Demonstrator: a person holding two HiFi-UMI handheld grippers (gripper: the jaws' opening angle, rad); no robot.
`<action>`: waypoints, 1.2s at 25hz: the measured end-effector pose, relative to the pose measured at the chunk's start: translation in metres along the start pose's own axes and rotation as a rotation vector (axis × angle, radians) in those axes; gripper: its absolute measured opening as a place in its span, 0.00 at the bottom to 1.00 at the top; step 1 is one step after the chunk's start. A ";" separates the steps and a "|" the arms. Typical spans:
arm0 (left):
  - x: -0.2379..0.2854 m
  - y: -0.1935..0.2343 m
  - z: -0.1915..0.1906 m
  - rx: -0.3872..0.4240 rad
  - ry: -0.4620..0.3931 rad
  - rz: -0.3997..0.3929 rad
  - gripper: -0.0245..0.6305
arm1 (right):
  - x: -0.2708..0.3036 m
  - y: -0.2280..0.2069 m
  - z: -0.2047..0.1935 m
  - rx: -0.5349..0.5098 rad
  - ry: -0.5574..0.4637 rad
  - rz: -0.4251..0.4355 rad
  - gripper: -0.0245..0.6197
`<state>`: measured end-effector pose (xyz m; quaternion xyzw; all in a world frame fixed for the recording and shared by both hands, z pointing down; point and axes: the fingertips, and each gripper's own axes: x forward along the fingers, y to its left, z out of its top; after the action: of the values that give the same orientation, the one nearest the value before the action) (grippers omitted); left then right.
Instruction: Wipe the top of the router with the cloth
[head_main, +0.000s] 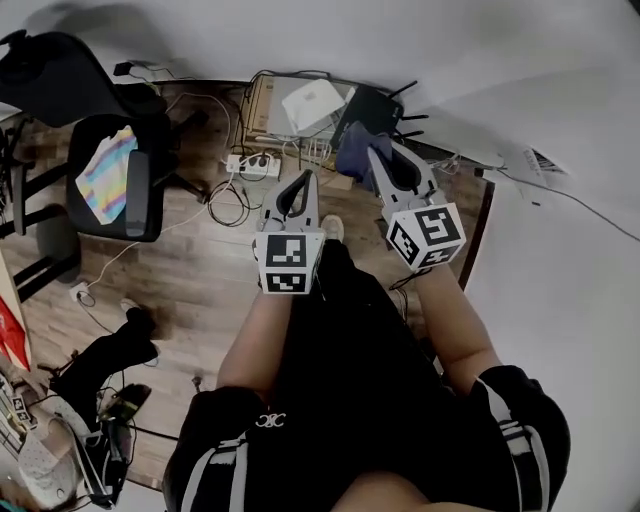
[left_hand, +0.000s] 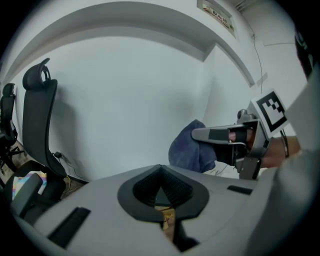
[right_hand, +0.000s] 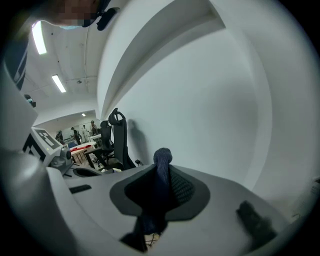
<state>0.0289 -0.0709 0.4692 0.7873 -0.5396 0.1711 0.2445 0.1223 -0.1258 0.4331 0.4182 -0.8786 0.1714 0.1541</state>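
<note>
A black router (head_main: 378, 106) with antennas sits on the floor by the wall, beside a white device (head_main: 312, 103). My right gripper (head_main: 374, 152) hangs above and just in front of the router, shut on a dark blue cloth (head_main: 357, 150). In the right gripper view the cloth (right_hand: 161, 172) sticks up between the jaws. My left gripper (head_main: 302, 177) is held to its left over the wooden floor, shut with nothing in it. The left gripper view shows the right gripper (left_hand: 196, 134) with the cloth (left_hand: 189, 148) bunched behind its tips; the router is out of both gripper views.
A cardboard box (head_main: 260, 105) holds the white device. A power strip (head_main: 251, 163) and tangled cables (head_main: 228, 200) lie on the floor. An office chair (head_main: 112, 175) with a colourful cloth stands left. White wall (head_main: 560, 250) runs along the right.
</note>
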 end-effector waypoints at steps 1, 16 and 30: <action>0.007 0.005 -0.011 -0.014 0.008 0.000 0.04 | 0.009 0.001 -0.010 0.000 0.015 0.015 0.14; 0.104 0.101 -0.181 -0.079 0.159 -0.001 0.04 | 0.174 -0.029 -0.193 0.013 0.103 0.060 0.14; 0.152 0.138 -0.251 -0.087 0.229 -0.073 0.04 | 0.298 -0.049 -0.280 -0.164 0.212 0.068 0.14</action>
<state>-0.0469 -0.0854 0.7847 0.7704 -0.4862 0.2273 0.3442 0.0166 -0.2376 0.8150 0.3538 -0.8821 0.1472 0.2739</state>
